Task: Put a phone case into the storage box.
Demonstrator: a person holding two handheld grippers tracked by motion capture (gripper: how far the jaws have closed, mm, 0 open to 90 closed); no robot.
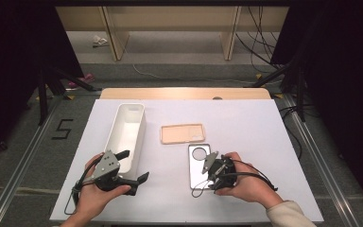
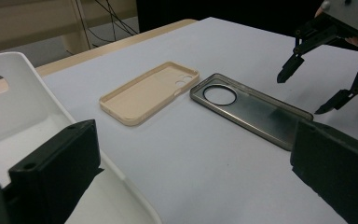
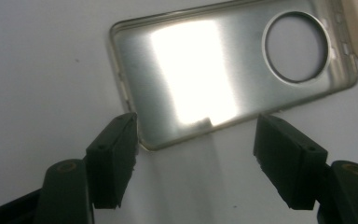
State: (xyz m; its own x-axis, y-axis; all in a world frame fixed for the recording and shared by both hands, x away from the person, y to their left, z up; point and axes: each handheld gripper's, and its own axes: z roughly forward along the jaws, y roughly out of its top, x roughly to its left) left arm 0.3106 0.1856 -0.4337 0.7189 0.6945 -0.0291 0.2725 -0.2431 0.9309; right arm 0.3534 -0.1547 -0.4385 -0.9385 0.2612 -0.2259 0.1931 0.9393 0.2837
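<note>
On the white table [image 1: 246, 118], flat before your right gripper [image 3: 196, 154], lies the smoky translucent phone case [image 3: 205, 79]. Fingers spread, empty, at its short end. Looks light, thin, flexible, probably slick; pinch a raised rim. Left gripper [image 1: 136, 166] released too.

A recording lab or test studio is suggested, not a home. A white-covered surface [image 1: 246, 123] is set in the middle of a grey carpeted floor [image 1: 19, 156], and it is flanked by black curtains [image 1: 9, 56] hung on both sides. Black stand legs [image 1: 42, 94] are planted on the carpet (their feet are marked with yellow tape), and loose cables [image 1: 260, 42] are trailed across the floor behind. A number five [image 1: 62, 128] is taped beside the surface, as a station mark would be. Plain pale wooden furniture [image 1: 170, 21] is placed along the back.
</note>
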